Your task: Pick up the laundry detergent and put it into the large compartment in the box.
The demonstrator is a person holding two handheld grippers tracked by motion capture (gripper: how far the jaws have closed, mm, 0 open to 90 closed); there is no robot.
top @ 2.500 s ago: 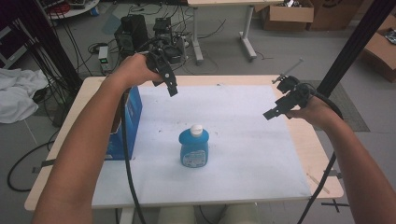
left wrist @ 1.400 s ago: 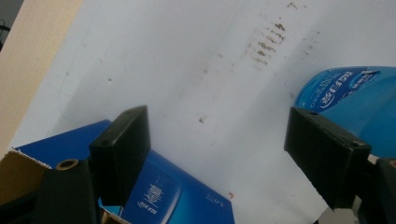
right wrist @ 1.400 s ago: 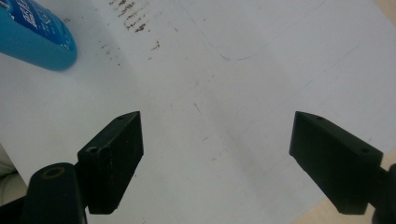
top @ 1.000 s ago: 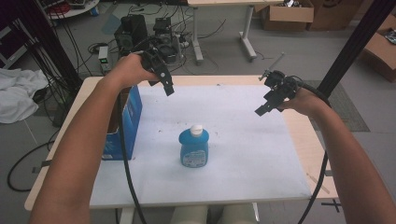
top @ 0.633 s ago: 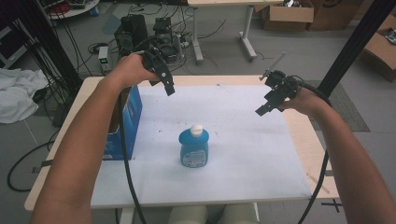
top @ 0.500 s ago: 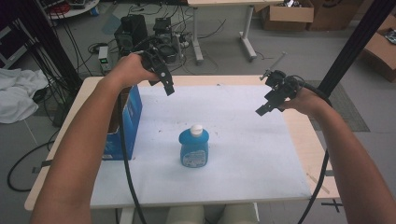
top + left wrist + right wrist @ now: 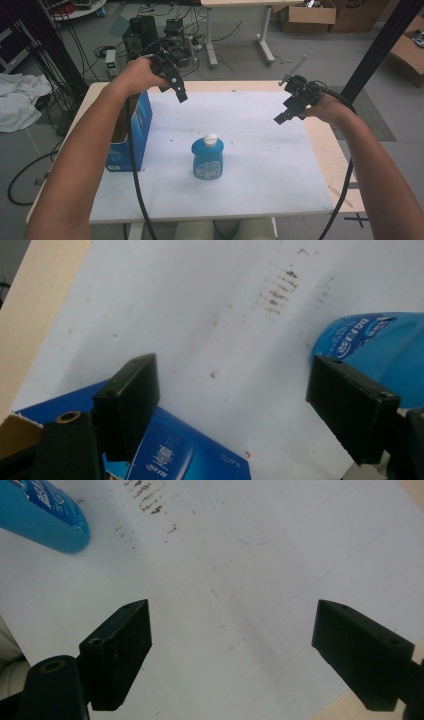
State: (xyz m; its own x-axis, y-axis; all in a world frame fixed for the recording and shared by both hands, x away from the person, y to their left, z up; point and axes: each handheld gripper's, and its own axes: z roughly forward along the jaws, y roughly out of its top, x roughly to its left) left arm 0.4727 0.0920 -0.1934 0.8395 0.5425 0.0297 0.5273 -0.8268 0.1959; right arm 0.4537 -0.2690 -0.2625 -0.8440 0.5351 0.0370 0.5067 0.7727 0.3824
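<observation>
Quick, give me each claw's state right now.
Left claw: open, holding nothing.
Right claw: open, holding nothing.

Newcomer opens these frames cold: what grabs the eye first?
The blue bottle with its white cap, upright mid-table on the white sheet. Next, the open blue box at the table's left edge. Both grippers, left and right, hang above the far half, jaws wide apart, holding nothing.

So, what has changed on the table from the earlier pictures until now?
The right gripper moved away from the person, toward the far edge of the table, and a little inward; its jaws are open and empty. Nothing was taken hold of or let go. The left gripper stayed open above the blue box, and the blue bottle stayed upright in place.
</observation>
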